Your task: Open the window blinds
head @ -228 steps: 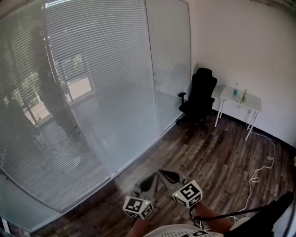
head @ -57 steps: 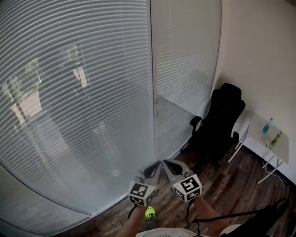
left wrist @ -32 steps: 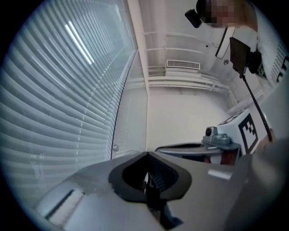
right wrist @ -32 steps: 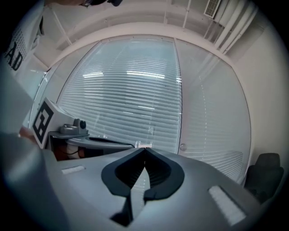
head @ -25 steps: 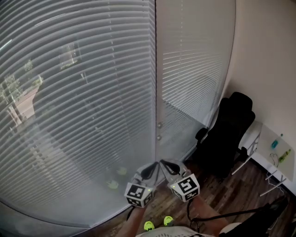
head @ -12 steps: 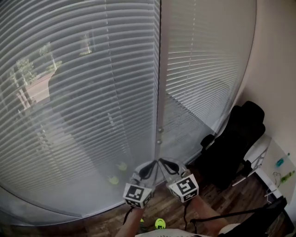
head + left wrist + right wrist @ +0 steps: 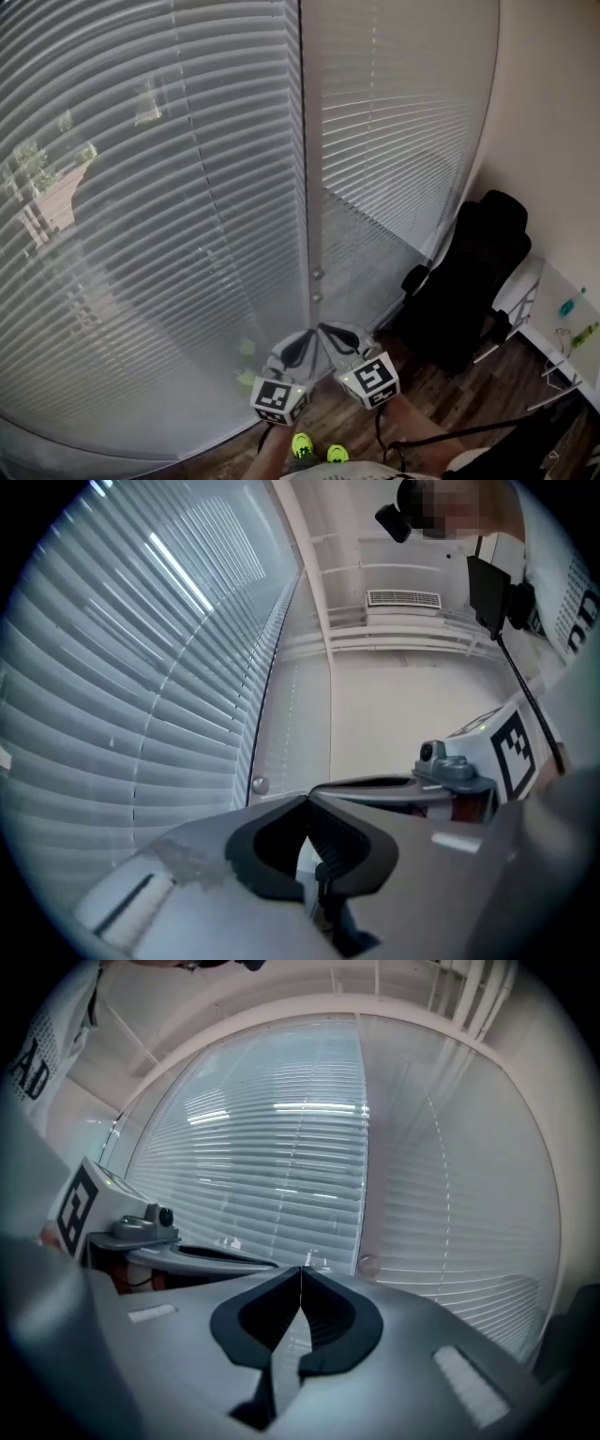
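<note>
Blinds (image 7: 169, 206) are seen lowered behind the glass, slats turned shut, in the panels on both sides of a pale post (image 7: 304, 141). Two small knobs (image 7: 317, 275) sit on that post, just above the grippers. Left gripper (image 7: 307, 334) and right gripper (image 7: 325, 329) are held side by side near it, each with jaws pressed together on nothing. A black chair (image 7: 473, 272) stands to the right.
</note>
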The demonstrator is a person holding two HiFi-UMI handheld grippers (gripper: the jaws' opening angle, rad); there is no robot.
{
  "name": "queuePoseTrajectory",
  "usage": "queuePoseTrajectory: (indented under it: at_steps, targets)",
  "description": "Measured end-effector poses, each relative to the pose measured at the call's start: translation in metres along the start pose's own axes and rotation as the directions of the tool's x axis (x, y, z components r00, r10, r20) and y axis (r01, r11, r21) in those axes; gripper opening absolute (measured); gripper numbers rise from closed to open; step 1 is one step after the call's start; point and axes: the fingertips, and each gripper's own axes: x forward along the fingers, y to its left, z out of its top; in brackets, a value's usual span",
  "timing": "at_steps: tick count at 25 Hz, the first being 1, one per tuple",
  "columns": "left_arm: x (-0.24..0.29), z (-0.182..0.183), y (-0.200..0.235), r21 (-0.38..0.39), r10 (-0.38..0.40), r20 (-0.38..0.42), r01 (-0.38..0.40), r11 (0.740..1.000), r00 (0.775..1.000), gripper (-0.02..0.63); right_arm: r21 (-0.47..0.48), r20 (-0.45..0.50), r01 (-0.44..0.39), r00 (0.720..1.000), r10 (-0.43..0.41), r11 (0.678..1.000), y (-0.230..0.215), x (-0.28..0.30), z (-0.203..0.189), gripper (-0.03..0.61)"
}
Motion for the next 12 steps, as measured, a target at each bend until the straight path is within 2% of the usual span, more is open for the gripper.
queuePoseTrajectory:
  at_steps: [4,12]
  targets:
    - [0.008,0.0,0.007,0.013,-0.043,0.011,0.043,0.999,0.999,-0.008,-0.009,0.007,0.05,0.999,-0.05,0.999,-0.01,0.011,-0.001,0.009]
    - [0.013,0.006,0.033,0.029,-0.076,0.037,0.075,0.997,0.996,-0.008,-0.035,0.02,0.11,0.994,-0.109,0.993,-0.012,0.035,0.006,0.009]
